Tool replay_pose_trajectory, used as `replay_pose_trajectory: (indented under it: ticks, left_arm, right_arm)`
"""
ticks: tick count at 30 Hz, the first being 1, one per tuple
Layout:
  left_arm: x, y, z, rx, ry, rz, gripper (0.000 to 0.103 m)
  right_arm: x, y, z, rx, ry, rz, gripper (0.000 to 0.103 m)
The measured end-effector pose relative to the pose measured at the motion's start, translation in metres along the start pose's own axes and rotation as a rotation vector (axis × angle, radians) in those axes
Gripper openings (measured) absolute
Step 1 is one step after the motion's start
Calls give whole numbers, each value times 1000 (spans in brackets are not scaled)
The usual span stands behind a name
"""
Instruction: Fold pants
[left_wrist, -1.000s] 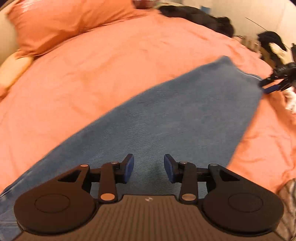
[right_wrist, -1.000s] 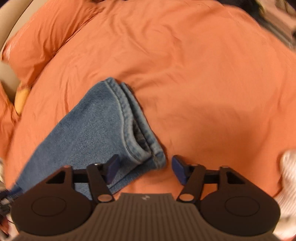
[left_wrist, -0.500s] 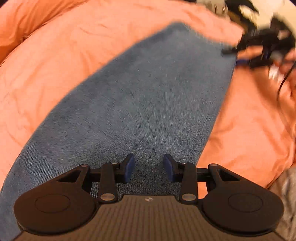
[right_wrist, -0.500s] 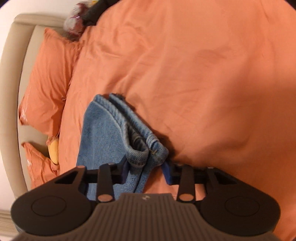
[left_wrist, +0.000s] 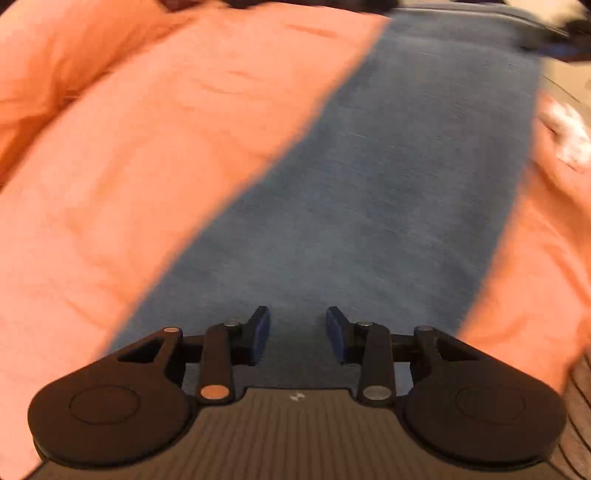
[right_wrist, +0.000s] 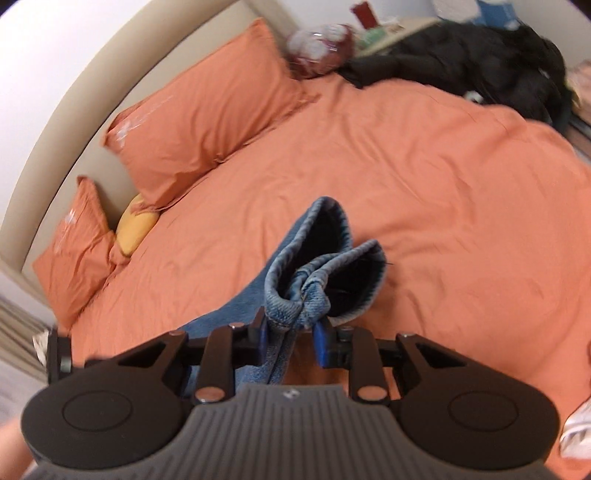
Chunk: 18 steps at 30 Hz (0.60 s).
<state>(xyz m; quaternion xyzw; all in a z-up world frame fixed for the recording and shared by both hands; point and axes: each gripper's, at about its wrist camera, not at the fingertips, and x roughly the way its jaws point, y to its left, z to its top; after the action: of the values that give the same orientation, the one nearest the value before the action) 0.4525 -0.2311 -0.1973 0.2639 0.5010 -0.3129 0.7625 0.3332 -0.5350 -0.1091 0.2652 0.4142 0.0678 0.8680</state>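
- Blue denim pants (left_wrist: 388, 192) spread along an orange bed cover (left_wrist: 147, 177), running as a broad band from the near edge of the left wrist view up to its far right corner; view blurred.
- Left tongs (left_wrist: 297, 334) over the near part of the pants, blue pads parted with only denim showing through the gap, gripping nothing.
- Dark blurred shape at the far end of the pants in the left wrist view, too smeared to identify.
- Right tongs (right_wrist: 290, 338) pinched onto the bunched hem ends of the pants (right_wrist: 317, 269), both pads pressed against the fabric.
- Two leg cuffs lifted above the bed cover (right_wrist: 443, 206), fanned open just beyond the right tongs, dark insides showing.
- Rest of the denim trailing down and to the left from the cuffs, passing beneath the left-hand finger of the right tongs.
- Large orange pillow (right_wrist: 207, 122) beyond the pants, against a curved beige headboard (right_wrist: 92, 92).
- Smaller orange pillow (right_wrist: 77, 247) to the left of the pants, near the headboard.
- Yellow cushion (right_wrist: 135, 227) wedged between the two pillows.
- Pile of black clothing (right_wrist: 476, 62) at the far side of the bed cover, well apart from the pants.
- Red and white bundle (right_wrist: 319, 48) just left of the black clothing, blurred.
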Motion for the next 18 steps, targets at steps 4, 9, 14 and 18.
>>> replay_pose_trajectory:
  ticks: [4,9,14,18]
  left_arm:
    - [19,30,15,-7,-4,73,31]
    - [56,46,33,11,52,70,20]
    - [67,54,29,4,53,63,19]
    - [36,61,19,-5,-11,79,23]
  right_arm:
    - [-9,29,3,-76,2,-5,20]
    - [-18,51,-1,-135,11,11,20]
    - [-22,82,-2,-201,20,36,20]
    - [-25,113,-4,-248,28,52,20]
